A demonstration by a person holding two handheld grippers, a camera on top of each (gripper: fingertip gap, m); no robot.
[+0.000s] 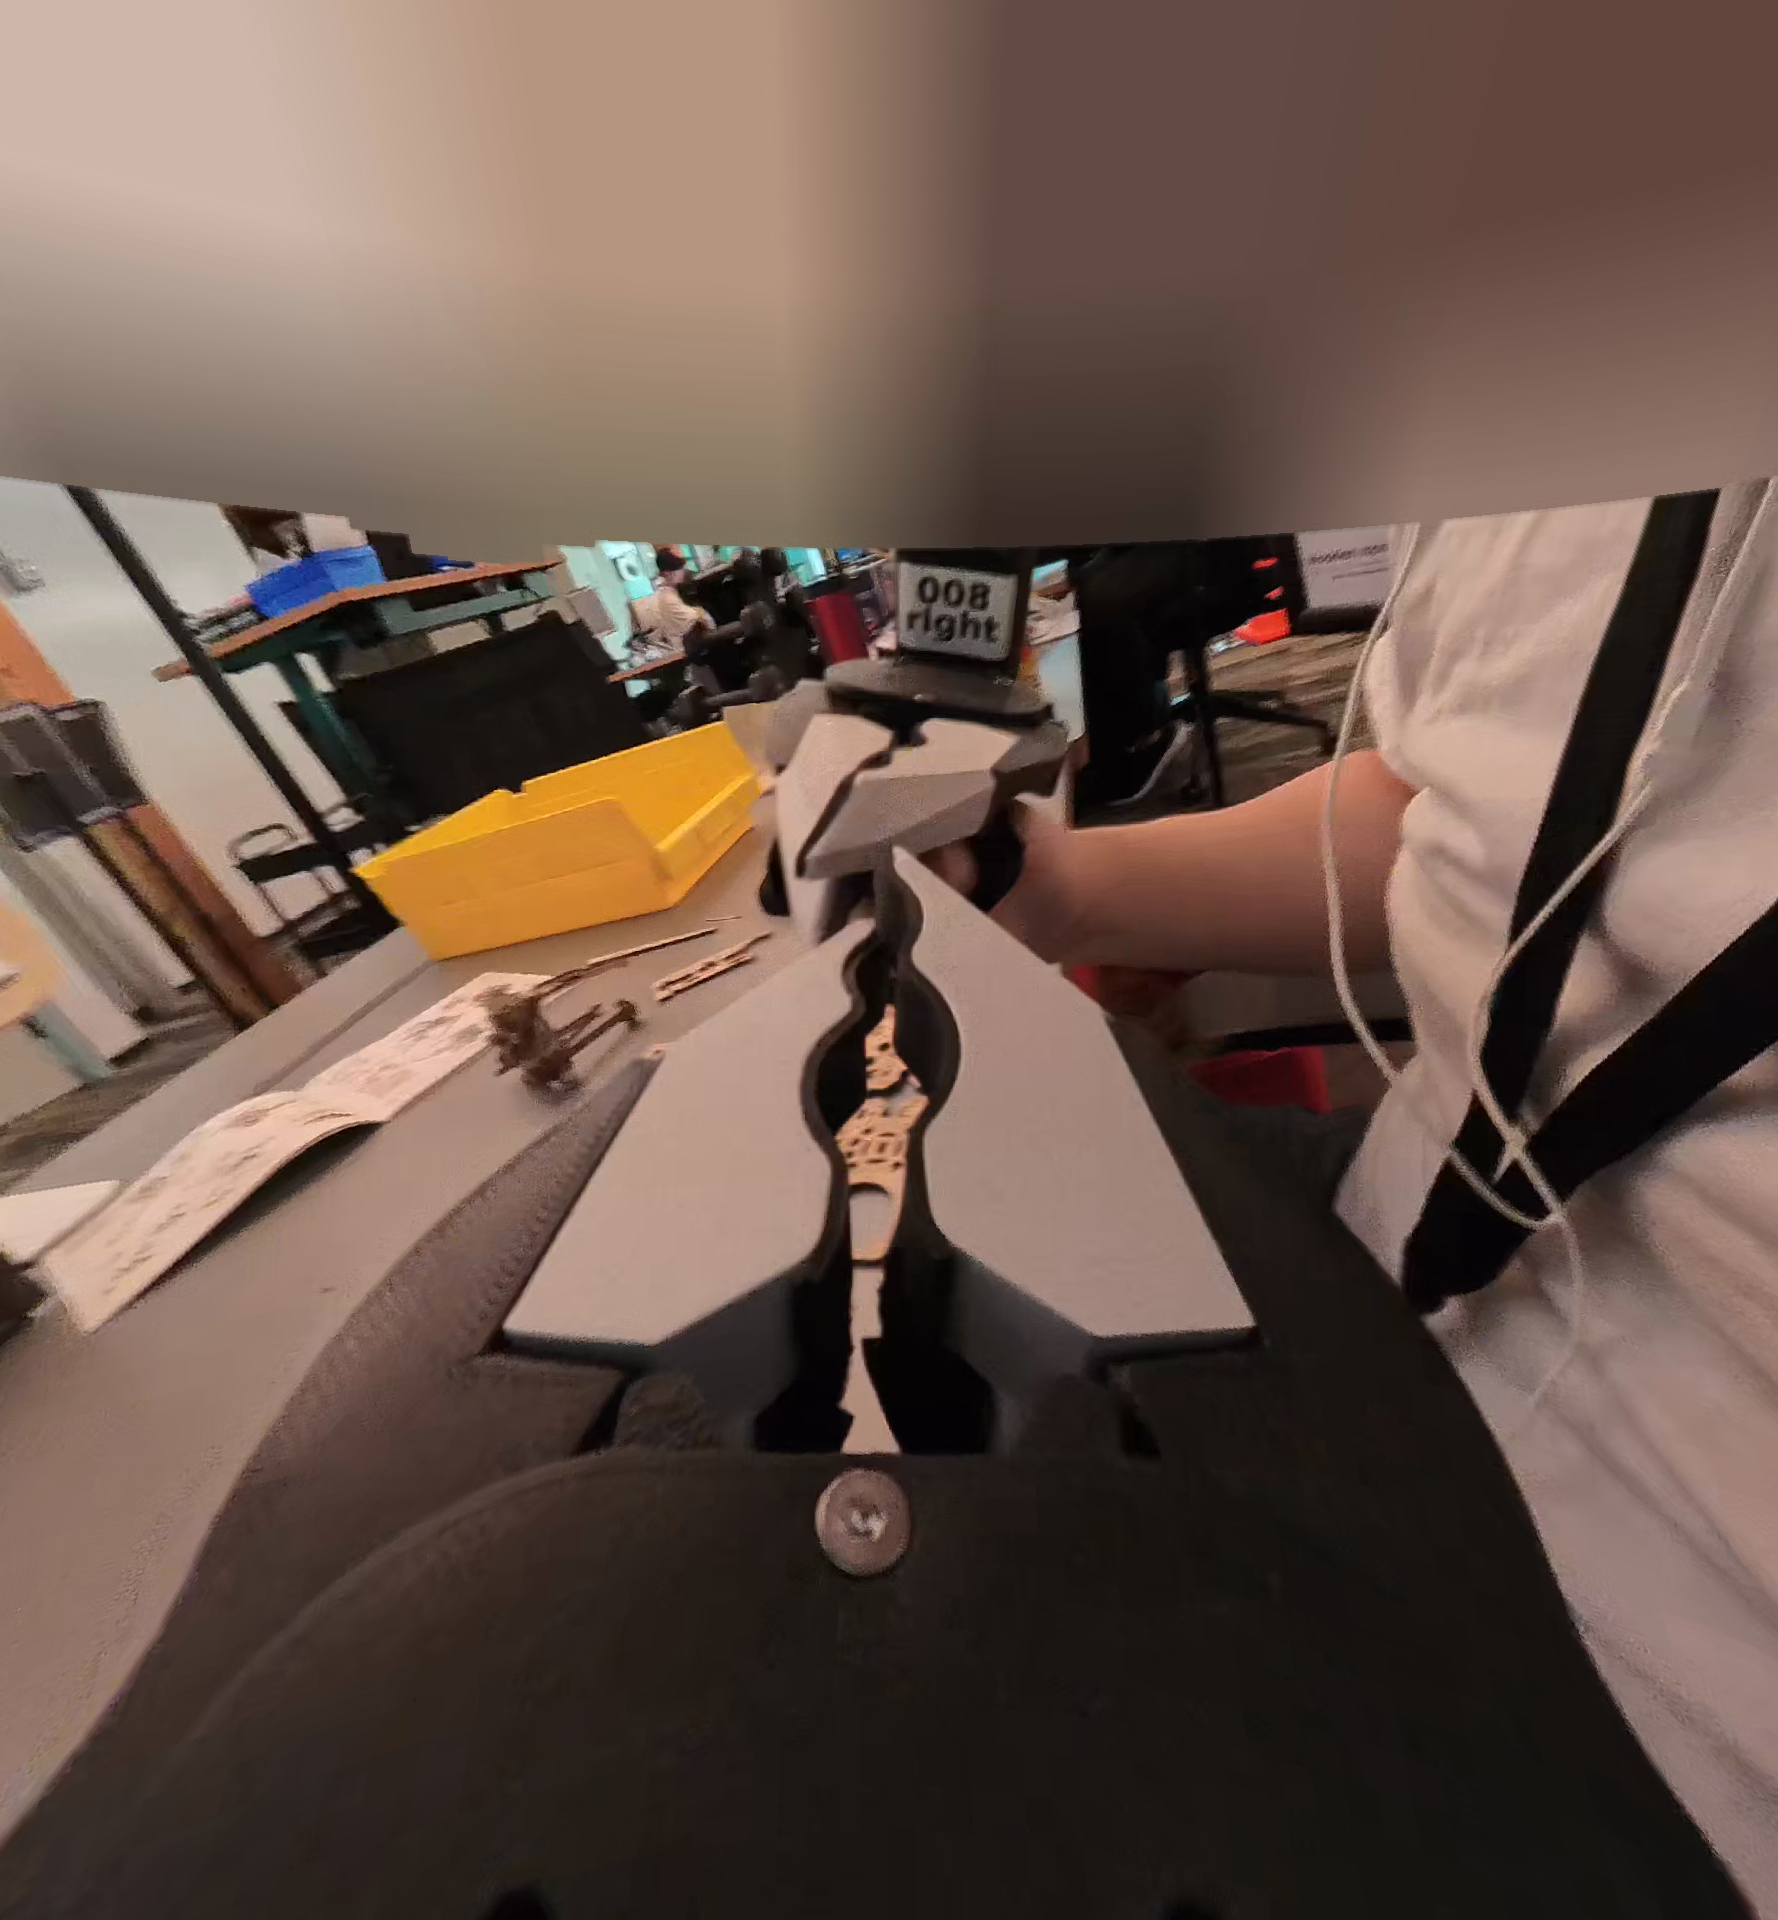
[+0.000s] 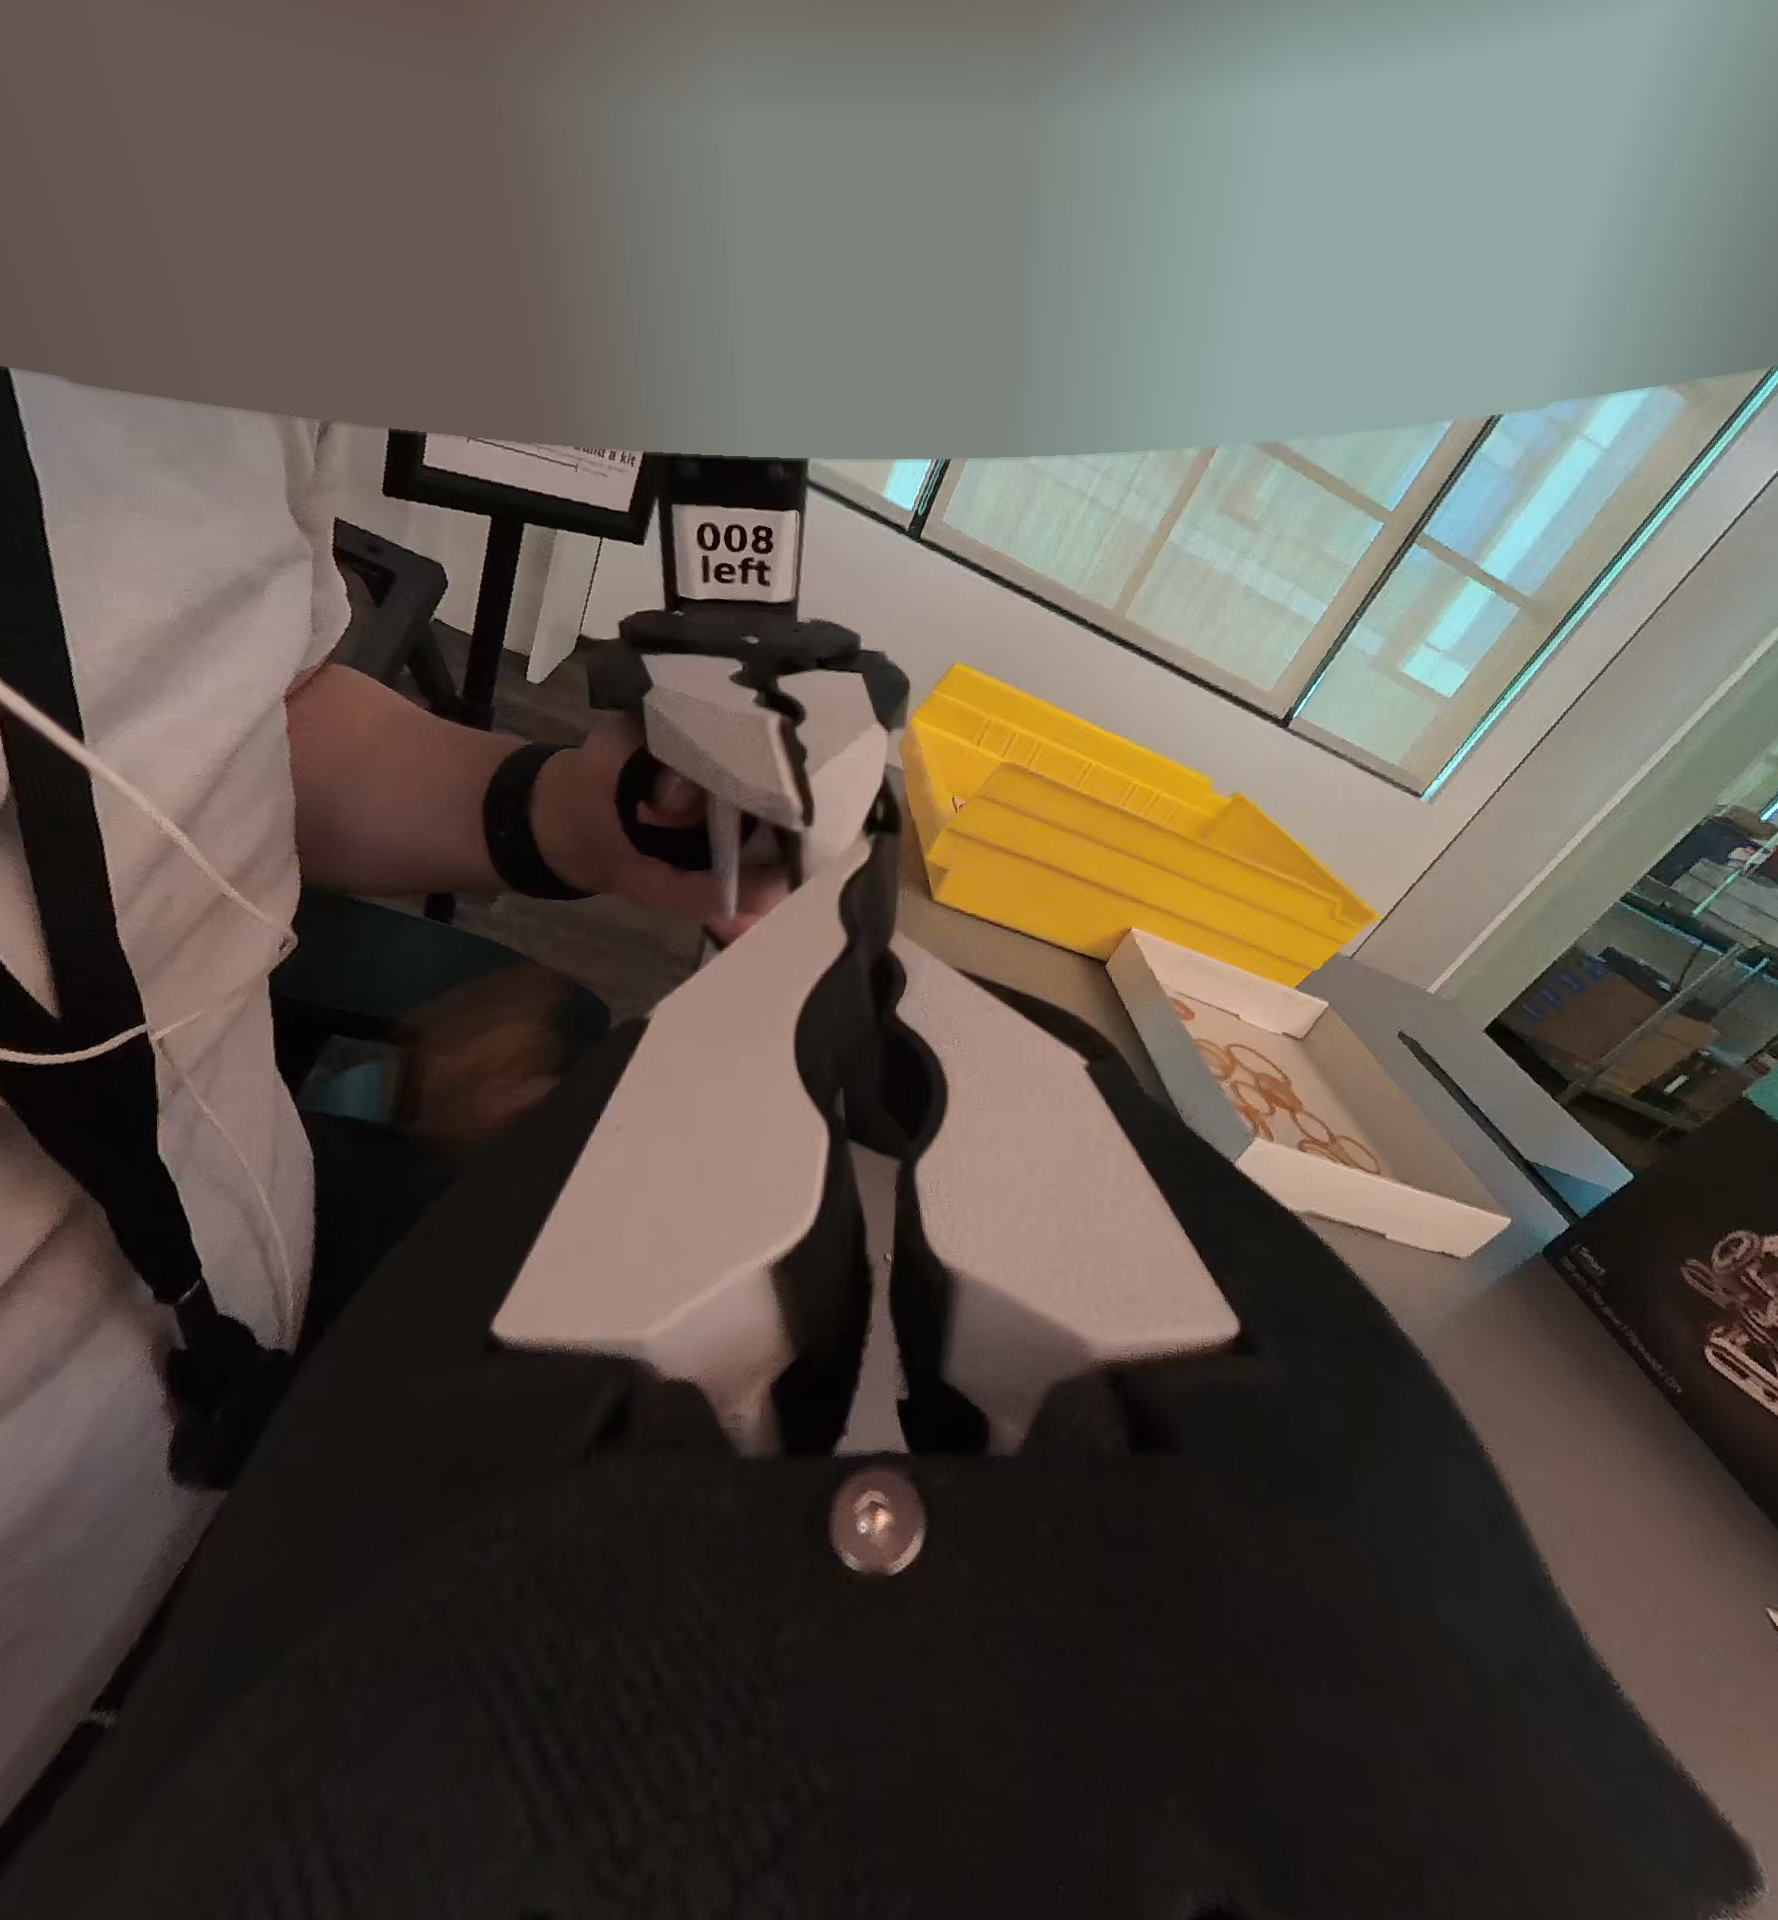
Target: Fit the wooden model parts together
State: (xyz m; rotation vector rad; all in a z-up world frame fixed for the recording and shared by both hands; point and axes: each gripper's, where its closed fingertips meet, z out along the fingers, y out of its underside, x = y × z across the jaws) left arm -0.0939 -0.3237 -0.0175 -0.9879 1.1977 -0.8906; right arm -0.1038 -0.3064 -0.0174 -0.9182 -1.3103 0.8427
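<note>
Fingers, left: those of the left gripper [image 1: 890,997] were nearly together and pinched a flat wooden part [image 1: 880,1122] with cut-out holes, seen edge-on in the narrow gap.
Fingers, right: those of the right gripper [image 2: 869,935] were nearly closed; I cannot tell if anything was held, because the gap looked dark.
Position of tools: both were lifted over the table [image 1: 189,1403], tip against tip, each pointing at the other.
Held part: its long axis ran along the left fingers, toward the right gripper just ahead.
Key relation: by my judgement the joining must go along this common line, so the left tool, which carried the part, was the nearer one.
Loose parts: small wooden strips [image 1: 708,961] and a dark small assembly [image 1: 558,1029] lay on the table to the left, well apart from both tips.
Other things: an instruction booklet [image 1: 272,1132], a yellow bin [image 1: 573,842], a white tray with wooden rings [image 2: 1311,1101] and a dark box [image 2: 1737,1320].
Risk: thin wood could perhaps crack if pressed crooked.
</note>
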